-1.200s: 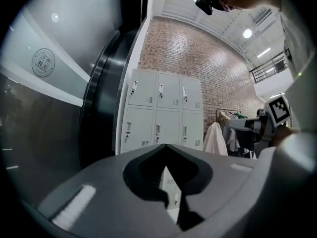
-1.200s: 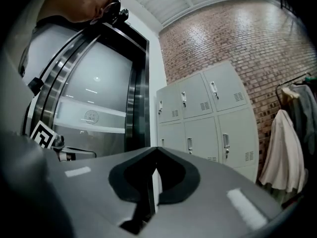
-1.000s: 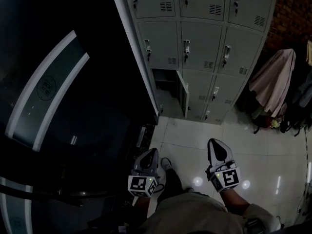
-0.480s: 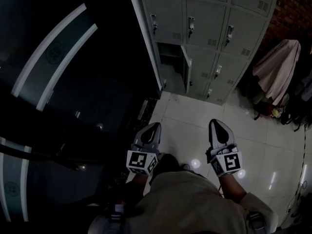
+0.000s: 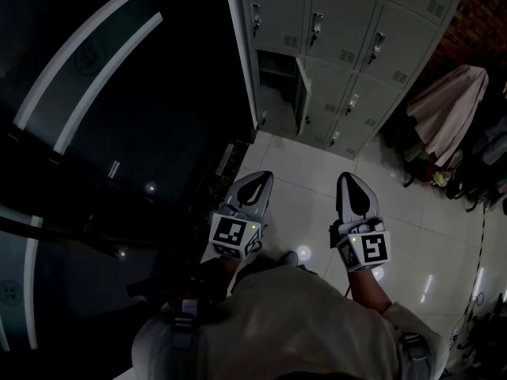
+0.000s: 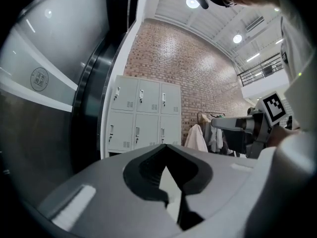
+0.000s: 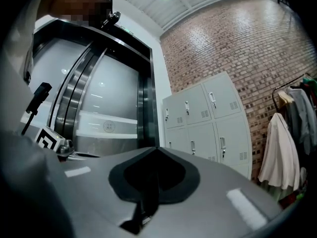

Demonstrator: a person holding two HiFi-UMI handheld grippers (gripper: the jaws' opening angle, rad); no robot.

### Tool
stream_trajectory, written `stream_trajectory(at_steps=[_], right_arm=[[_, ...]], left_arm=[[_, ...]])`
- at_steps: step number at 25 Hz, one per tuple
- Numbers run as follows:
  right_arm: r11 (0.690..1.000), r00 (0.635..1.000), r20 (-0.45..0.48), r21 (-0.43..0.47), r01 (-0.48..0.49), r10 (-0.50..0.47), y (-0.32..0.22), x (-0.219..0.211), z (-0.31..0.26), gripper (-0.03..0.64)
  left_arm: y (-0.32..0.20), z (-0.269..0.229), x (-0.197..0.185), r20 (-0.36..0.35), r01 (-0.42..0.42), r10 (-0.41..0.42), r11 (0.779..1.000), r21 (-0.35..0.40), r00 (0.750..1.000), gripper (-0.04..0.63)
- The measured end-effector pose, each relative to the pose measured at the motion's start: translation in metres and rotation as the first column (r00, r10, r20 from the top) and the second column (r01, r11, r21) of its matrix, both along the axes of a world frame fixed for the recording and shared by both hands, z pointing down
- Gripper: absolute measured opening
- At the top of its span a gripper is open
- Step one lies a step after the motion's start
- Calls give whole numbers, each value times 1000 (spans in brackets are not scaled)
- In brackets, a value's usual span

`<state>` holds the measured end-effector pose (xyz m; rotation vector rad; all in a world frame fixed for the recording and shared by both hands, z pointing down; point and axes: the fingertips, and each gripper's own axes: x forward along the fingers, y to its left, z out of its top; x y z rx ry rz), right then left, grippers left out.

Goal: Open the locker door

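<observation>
A grey bank of lockers point(image 5: 348, 22) stands against the brick wall ahead. One low door point(image 5: 302, 93) in its left column hangs ajar, showing a dark compartment point(image 5: 276, 81). The other doors are closed. My left gripper point(image 5: 260, 179) and right gripper point(image 5: 349, 179) hover side by side over the tiled floor, well short of the lockers. Both are shut and hold nothing. The lockers point(image 6: 143, 115) sit far beyond my shut left gripper point(image 6: 165, 147). Past my shut right gripper point(image 7: 157, 149), the lockers point(image 7: 208, 118) are just as distant.
A dark glass wall with curved white bands point(image 5: 87, 62) runs along the left. A clothes rack with a pale garment point(image 5: 447, 109) stands right of the lockers. White floor tiles point(image 5: 309, 188) lie between me and the lockers. A cable point(image 5: 479, 267) trails at the right.
The lockers have slid up and right in the head view as the view shifted. Both grippers sit a little higher in it, still shut and empty.
</observation>
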<state>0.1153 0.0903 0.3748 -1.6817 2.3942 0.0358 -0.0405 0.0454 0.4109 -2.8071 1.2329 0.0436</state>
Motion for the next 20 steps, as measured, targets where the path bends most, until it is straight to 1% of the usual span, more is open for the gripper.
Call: stream_trajectory(at_steps=[1, 3, 5, 10, 12, 15, 18, 20], right_arm=[[1000, 1000, -22, -12, 10, -10, -1, -4, 0, 0], [1000, 999, -32, -13, 22, -22, -2, -14, -3, 0], [1000, 999, -34, -2, 24, -24, 3, -19, -9, 0], [999, 995, -96, 23, 34, -32, 14, -35, -12, 0], [999, 994, -103, 20, 31, -29, 15, -38, -7, 0], [999, 996, -78, 9, 31, -30, 15, -43, -6, 0], [1000, 994, -112, 20, 18, -15, 20, -40, -9, 0], [1000, 993, -118, 21, 4, -1, 20, -32, -10, 0]], left_arm=[[-2, -4, -4, -2, 4, -4, 1000, 5, 1000, 69], [-2, -9, -12, -3, 18, -18, 1000, 10, 1000, 69], [2, -14, -18, -2, 26, -26, 999, 19, 1000, 69], [10, -19, -36, -10, 61, -61, 997, 46, 998, 69], [11, -14, -38, -11, 54, -54, 998, 40, 998, 69], [12, -9, -41, -20, 44, -43, 999, 20, 999, 69], [14, -15, -40, -27, 42, -40, 998, 42, 999, 69], [13, -21, -34, -25, 37, -36, 997, 62, 999, 69]])
